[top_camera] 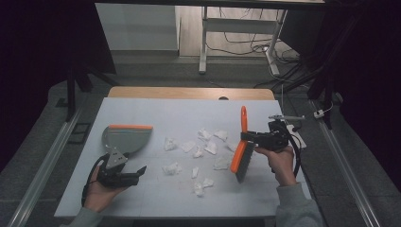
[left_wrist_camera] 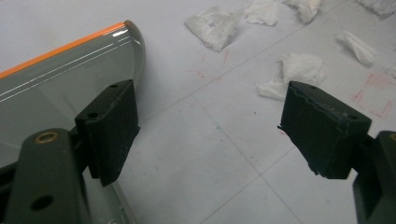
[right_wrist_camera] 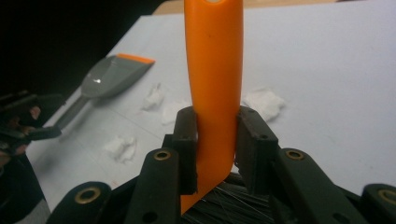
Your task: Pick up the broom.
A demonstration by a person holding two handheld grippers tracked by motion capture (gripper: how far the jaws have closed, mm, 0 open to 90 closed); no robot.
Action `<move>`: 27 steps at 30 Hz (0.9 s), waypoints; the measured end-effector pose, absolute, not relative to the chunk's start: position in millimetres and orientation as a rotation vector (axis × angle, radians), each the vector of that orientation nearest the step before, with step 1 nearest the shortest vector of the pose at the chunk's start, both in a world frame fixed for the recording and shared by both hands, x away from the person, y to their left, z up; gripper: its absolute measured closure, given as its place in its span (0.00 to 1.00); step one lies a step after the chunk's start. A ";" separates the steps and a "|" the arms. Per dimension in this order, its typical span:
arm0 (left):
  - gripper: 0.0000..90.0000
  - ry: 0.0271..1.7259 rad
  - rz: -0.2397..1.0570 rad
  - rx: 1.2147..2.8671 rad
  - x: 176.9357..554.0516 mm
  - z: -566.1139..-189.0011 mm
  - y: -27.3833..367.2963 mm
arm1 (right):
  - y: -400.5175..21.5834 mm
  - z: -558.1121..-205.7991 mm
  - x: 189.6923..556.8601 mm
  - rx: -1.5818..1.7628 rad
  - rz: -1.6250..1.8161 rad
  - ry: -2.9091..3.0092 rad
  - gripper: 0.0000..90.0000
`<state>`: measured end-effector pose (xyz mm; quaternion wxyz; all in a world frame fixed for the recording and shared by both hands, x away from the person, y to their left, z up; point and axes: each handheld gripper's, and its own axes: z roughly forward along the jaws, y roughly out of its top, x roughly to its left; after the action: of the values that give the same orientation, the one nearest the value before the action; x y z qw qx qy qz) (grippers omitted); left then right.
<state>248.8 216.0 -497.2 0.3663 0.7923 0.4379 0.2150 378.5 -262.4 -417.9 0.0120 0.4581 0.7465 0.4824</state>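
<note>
Brush (top_camera: 242, 151): orange handle with dark bristles, held off the table (top_camera: 156, 111) on its right side, handle pointing away from the person, bristle end lowest and nearest the person. The right tongs (top_camera: 249, 136) are clamped on the handle just above the bristle block; in the right gripper view both jaws press flat against the orange handle (right_wrist_camera: 214, 84), one on each side, with the bristles (right_wrist_camera: 229, 205) showing below them.

Paper scraps (top_camera: 198, 151): crumpled white pieces scattered over the middle of the table, between brush and dustpan, several just left of the bristles.

Dustpan (top_camera: 125, 138): grey with an orange front lip, lying flat on the left half of the table, lip facing away from the person. In the left gripper view its edge (left_wrist_camera: 70, 70) lies just beside the left jaw; contact cannot be confirmed.

Left tongs (top_camera: 137, 172): jaws spread wide, holding nothing, low over the table near the dustpan, pointing towards the scraps (left_wrist_camera: 299, 70).

Table surface: white, marked with faint grid lines.
</note>
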 end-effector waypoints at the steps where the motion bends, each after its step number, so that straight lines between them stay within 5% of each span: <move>1: 0.23 1.122 0.553 2.035 249.1 -496.6 215.1 | -261.3 -417.4 377.3 1.424 1.515 2.320 0.79; 27: 0.23 0.950 0.466 2.061 263.2 -478.0 145.6 | -218.4 -420.3 363.8 1.365 1.693 2.234 0.79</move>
<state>263.2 145.6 -478.0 0.4006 0.8151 0.3757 0.1843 363.8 -218.4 -420.3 0.0119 0.4377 0.7166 0.5429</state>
